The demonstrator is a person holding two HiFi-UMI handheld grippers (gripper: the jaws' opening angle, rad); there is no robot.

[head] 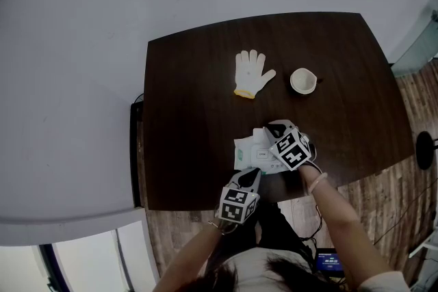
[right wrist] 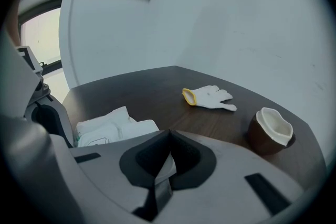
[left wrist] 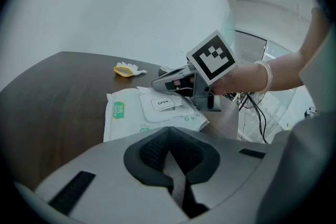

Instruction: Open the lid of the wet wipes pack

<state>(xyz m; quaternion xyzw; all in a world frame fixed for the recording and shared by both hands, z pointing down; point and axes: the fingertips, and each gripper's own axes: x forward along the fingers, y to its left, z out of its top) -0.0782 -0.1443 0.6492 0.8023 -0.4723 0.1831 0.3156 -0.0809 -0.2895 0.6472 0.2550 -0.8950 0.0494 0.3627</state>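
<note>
Left tool [head: 251,175] clenched empty beside the wet wipes pack [head: 249,152]; right tool [head: 275,127] pinches its edge; lid [left wrist: 163,105] closed

Dark brown wooden table [head: 191,78], smooth and matt; white knitted cloth glove [head: 252,73] with yellow cuff; white soft-plastic wet wipes pack [left wrist: 123,118], crinkled, with smooth rigid lid [left wrist: 164,107].

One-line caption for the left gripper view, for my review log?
White wet wipes pack, lid closed, on dark wooden table, right gripper at its far edge.
</note>
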